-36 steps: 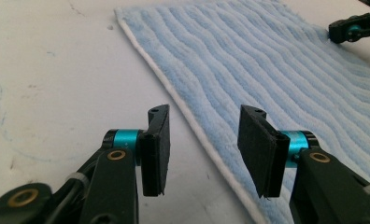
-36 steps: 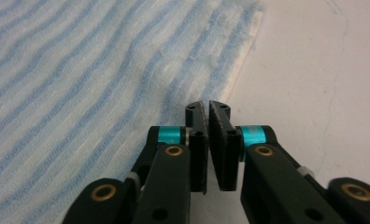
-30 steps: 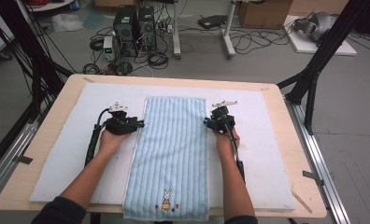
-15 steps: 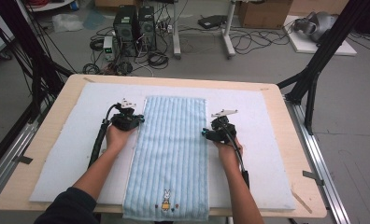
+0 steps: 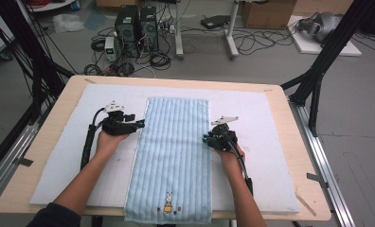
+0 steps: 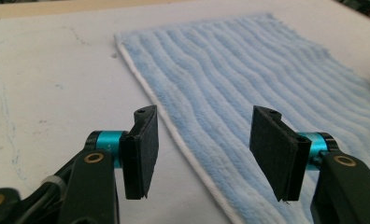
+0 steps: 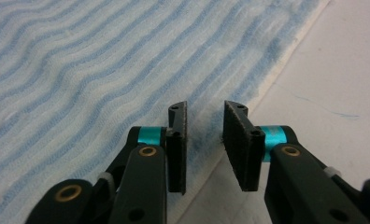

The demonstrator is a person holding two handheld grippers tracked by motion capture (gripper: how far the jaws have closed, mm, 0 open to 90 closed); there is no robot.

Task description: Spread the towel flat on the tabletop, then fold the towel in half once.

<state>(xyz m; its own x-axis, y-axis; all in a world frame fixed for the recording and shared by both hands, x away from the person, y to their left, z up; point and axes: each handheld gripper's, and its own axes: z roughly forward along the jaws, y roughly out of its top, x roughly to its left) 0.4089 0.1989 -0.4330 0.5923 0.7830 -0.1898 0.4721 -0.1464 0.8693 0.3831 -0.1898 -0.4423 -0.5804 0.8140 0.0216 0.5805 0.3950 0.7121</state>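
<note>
1. High view: blue striped towel (image 5: 172, 156) lies flat along the white mat (image 5: 271, 142)
2. Left gripper (image 5: 139, 125) at its left edge, jaws just opening wide, empty
3. Right gripper (image 5: 206, 139) at its right edge, jaws narrowing over the hem, not pinching

The long ribbed blue terry towel (image 5: 174, 156) lies lengthwise on the white foam mat (image 5: 280, 156), its near end overhanging the edge. My left gripper (image 5: 141, 124) sits at the towel's left edge, my right gripper (image 5: 205, 139) at its right edge, nearer me.
</note>
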